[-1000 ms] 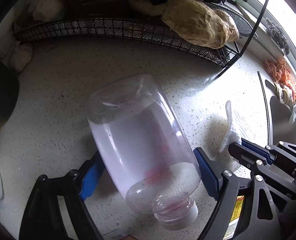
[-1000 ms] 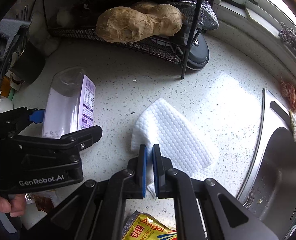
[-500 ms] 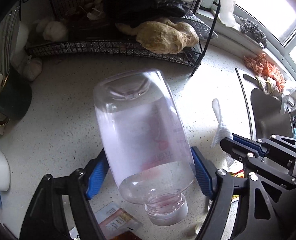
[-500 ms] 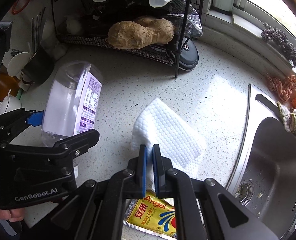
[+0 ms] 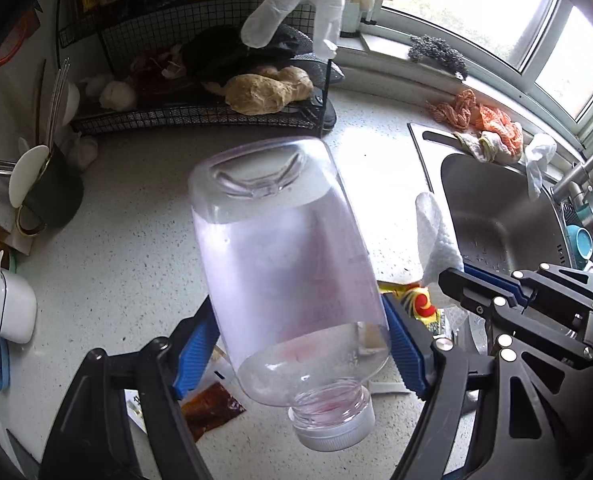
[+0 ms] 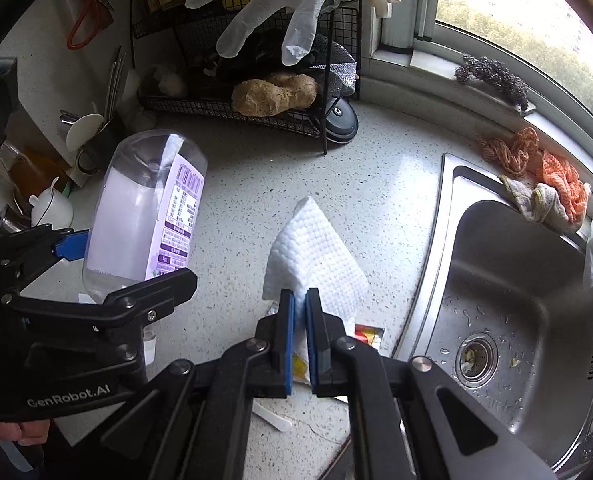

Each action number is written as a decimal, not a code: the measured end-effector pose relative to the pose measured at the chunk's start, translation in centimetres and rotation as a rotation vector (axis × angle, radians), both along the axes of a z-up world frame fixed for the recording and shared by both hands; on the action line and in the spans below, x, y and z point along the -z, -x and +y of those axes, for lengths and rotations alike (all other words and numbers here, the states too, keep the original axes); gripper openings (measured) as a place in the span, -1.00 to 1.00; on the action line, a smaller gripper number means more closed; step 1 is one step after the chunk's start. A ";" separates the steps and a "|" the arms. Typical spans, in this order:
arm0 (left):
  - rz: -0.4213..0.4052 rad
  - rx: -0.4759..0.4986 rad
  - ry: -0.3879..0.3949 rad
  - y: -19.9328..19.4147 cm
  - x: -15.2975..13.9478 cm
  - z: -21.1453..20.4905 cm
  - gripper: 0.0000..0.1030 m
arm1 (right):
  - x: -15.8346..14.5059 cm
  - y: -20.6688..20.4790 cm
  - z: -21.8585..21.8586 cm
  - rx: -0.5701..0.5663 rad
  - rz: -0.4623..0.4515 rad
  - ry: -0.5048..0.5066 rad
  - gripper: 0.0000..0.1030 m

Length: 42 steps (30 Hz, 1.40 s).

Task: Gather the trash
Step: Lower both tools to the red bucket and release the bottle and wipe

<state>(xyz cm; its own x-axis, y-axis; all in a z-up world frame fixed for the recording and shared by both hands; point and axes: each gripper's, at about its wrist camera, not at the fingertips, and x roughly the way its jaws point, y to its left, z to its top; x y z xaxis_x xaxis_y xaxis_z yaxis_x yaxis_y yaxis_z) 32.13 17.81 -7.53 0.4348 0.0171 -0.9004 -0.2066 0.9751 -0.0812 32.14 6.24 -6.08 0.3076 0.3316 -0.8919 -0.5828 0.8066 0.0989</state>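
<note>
Left wrist view: the left hand-held gripper (image 5: pixel 302 350) clamps a clear plastic bottle (image 5: pixel 284 276) across its lower body, cap (image 5: pixel 332 430) toward the camera and base pointing away, so it hangs clear above the bench (image 5: pixel 144 216). Its jaws stand wide because the bottle is wide, and both blue pads press the sides; they have just closed in a little on the bottle. Held up like this, it looks ready to be carried off as trash rather than set down. Beneath it, a brown sauce packet (image 5: pixel 210 408) and a yellow wrapper (image 5: pixel 418 304) lie on the bench, likely uncollected.

In the right wrist view, the right hand-held gripper (image 6: pixel 299 340) is clenched almost fully, pinching the near edge of a white paper towel (image 6: pixel 314 256), which stands up from the pads off the bench. A thin sheet needs that tight pinch.

Further off sit the sink (image 6: pixel 508 292), a wire rack (image 6: pixel 232 110) and rags (image 6: pixel 544 184) by the window.
</note>
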 end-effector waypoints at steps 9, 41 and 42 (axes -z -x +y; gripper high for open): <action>-0.009 0.040 -0.018 6.1 -1.0 -6.0 0.46 | -0.9 6.2 -6.4 0.044 -0.014 -0.025 -0.90; 0.199 0.276 0.038 23.2 16.8 -27.9 0.46 | 15.4 24.6 -25.8 0.243 0.174 0.045 -0.90; 0.202 0.281 0.041 23.3 18.2 -28.1 0.46 | 16.7 24.7 -26.0 0.251 0.177 0.048 -0.90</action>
<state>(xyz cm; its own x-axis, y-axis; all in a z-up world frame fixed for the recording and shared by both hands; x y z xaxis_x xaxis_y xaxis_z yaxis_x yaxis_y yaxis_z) 8.83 -10.27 -25.70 0.2299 -0.1164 -0.9662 0.0540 0.9928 -0.1067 7.44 -19.76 -22.77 0.2131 0.2210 -0.9517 -0.3421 0.9293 0.1392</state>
